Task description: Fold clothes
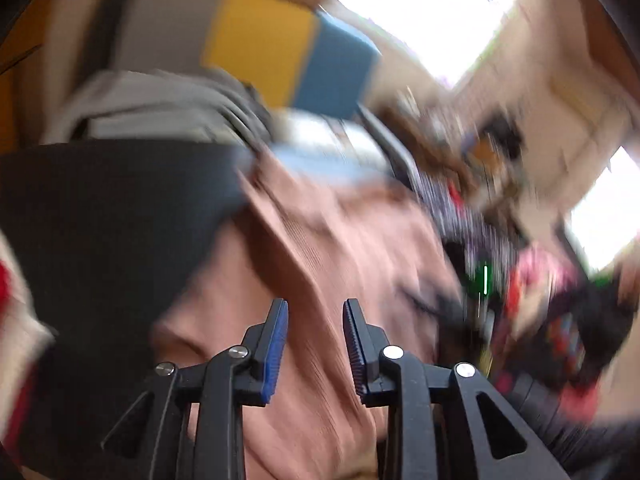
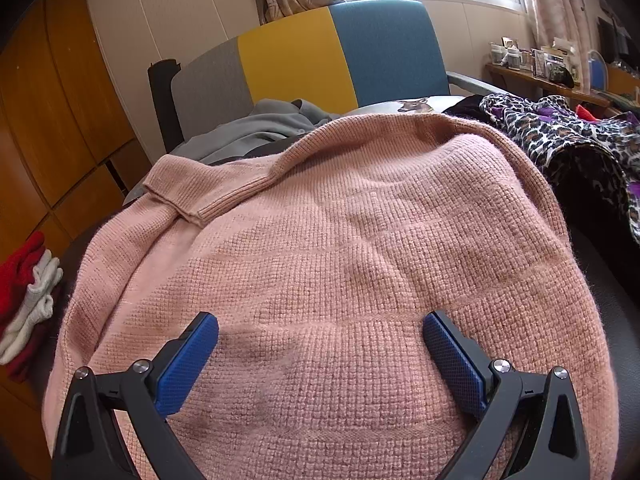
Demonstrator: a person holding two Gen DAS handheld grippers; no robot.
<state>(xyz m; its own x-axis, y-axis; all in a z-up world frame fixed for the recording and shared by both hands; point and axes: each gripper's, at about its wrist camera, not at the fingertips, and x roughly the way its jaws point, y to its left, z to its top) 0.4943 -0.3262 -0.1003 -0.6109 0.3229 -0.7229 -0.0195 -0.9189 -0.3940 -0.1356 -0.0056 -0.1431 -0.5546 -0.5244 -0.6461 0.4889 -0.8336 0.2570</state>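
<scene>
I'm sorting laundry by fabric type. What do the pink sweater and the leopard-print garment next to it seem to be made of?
The pink sweater looks like a chunky wool or acrylic knit: a coarse stitch grid shows, with a ribbed folded edge and slight fuzz along its outline; matte. The leopard-print garment looks like a thin, smooth printed fabric that drapes in soft folds, possibly a synthetic; its weave is too small to tell.

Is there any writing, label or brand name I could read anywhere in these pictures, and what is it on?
No readable text anywhere.
Pink sweater: no label or print shows.
Items on the shelf by the window: too small to read.
Cushion behind the sweater: a deer picture, no words.
Left wrist view: too blurred to read anything.
</scene>
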